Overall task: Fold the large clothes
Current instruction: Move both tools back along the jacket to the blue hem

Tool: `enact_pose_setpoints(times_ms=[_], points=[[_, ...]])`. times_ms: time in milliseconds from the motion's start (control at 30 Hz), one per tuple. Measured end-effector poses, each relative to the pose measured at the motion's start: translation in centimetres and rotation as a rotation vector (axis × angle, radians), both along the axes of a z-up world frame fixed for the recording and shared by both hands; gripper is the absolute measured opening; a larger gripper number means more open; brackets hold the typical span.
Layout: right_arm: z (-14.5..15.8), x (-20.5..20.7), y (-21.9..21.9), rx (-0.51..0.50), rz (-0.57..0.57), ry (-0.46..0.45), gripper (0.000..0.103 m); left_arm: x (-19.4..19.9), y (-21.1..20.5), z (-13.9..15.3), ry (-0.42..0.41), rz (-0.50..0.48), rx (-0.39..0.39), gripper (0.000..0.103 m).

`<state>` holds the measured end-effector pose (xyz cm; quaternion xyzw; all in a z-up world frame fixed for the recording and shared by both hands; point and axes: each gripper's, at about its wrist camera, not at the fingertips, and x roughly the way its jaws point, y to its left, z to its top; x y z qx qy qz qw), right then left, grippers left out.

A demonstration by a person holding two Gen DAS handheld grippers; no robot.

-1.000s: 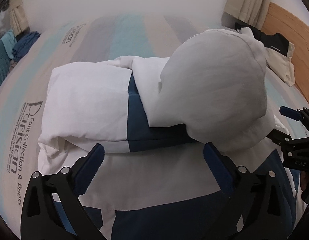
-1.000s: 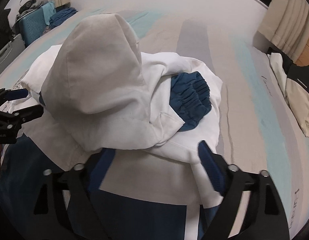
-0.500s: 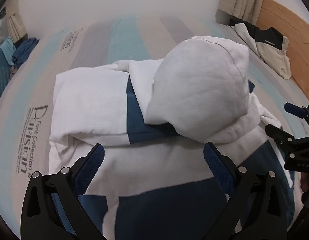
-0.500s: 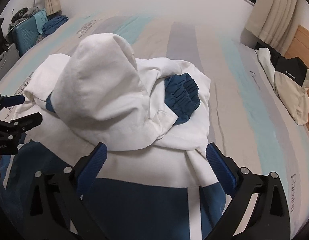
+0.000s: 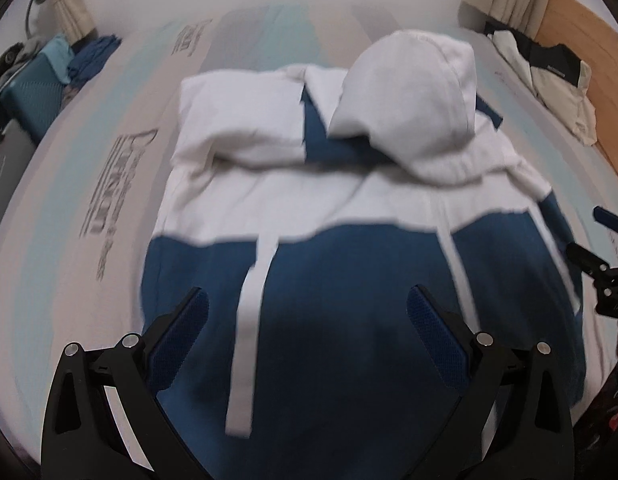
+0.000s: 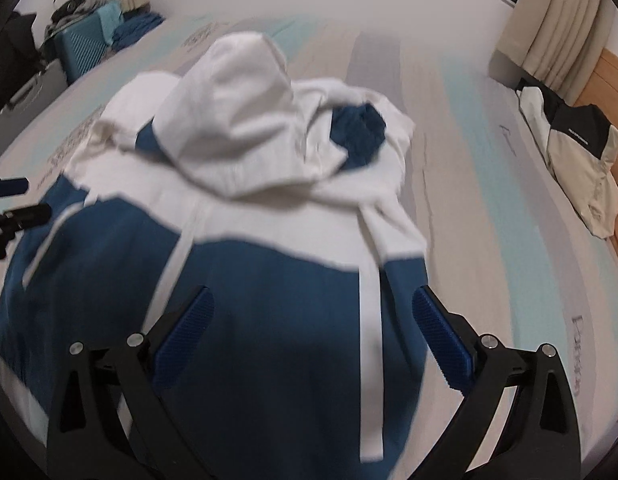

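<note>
Now the large blue-and-white hooded cotton jacket [image 5: 349, 280] lies spread on the striped bed sheet [image 5: 61, 208], its sleeves folded in across the chest and its white hood [image 5: 409, 104] flipped down on top of them. The left tool [image 5: 305, 320] hangs spread wide over the blue lower body, gripping nothing. The right tool [image 6: 313, 320] has just been opening to its full spread, with only cloth below it and nothing between its pads.

The upper fold looks done; the step in hand seems to be the move to the hem. The next move likely calls for each tool to reach a bottom corner, pinch it, and carry the blue panel up over the hood evenly, keeping the white drawstrings [image 6: 369, 320] tucked inside.
</note>
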<state>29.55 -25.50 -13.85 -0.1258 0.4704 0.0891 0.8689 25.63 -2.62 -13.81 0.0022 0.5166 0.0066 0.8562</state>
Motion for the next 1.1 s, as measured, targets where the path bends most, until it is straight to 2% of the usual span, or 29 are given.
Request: enact_pose_setpoints(times_ms=[200, 400, 633, 800, 933, 1100], points=[[-2.5, -3.7, -1.4, -0.014, -0.03, 0.061, 0.095, -4.5, 1.7, -2.2, 0.058, 0.026, -0.029, 0.097], [-4.3, -6.2, -2.7, -0.023, -0.089, 0.111, 0.095, -7.6, 3.2, -3.4, 0.071, 0.045, -0.04, 0.097], [-5.3, -8.2, -4.4, 0.036, -0.08, 0.173, 0.095, -11.1, 6.2, -4.5, 0.103, 0.068, -0.053, 0.097], [-5.4, -9.2, -5.6, 0.12, -0.049, 0.231, 0.095, -12.7, 7.7, -5.1, 0.125, 0.084, -0.072, 0.097], [-5.9, -9.3, -7.7, 0.243, -0.083, 0.305, 0.095, -13.5, 9.0, -6.4, 0.152, 0.119, -0.081, 0.097], [-7.0, -8.6, -10.0, 0.382, -0.158, 0.394, 0.095, -13.4, 9.2, -7.9, 0.188, 0.107, -0.104, 0.097]])
